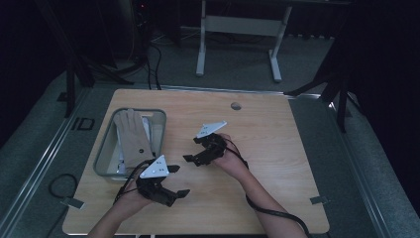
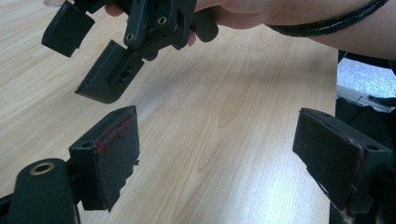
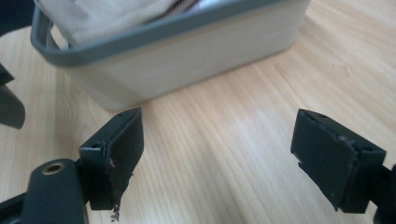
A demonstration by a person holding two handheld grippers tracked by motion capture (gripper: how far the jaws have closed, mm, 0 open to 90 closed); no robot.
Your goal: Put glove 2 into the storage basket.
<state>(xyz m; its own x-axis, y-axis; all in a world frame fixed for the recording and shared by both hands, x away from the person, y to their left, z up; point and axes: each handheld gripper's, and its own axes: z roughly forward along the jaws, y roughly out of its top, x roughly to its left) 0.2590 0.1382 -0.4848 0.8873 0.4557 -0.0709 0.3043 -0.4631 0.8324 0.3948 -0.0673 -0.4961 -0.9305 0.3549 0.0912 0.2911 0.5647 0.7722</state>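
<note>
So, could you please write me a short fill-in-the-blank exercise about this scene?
1. The beige glove lies in the grey ____.
2. The jaws of both the left tool and the right tool stand ____.
3. The bin sits on the ____ side of the wooden table in the high view.

Missing words: bin; open; left

Before you: a light wood-grain table (image 1: 277, 148) carrying a grey-rimmed bin (image 1: 159, 115) toward its left side, with a beige glove (image 1: 132, 136) inside.
</note>
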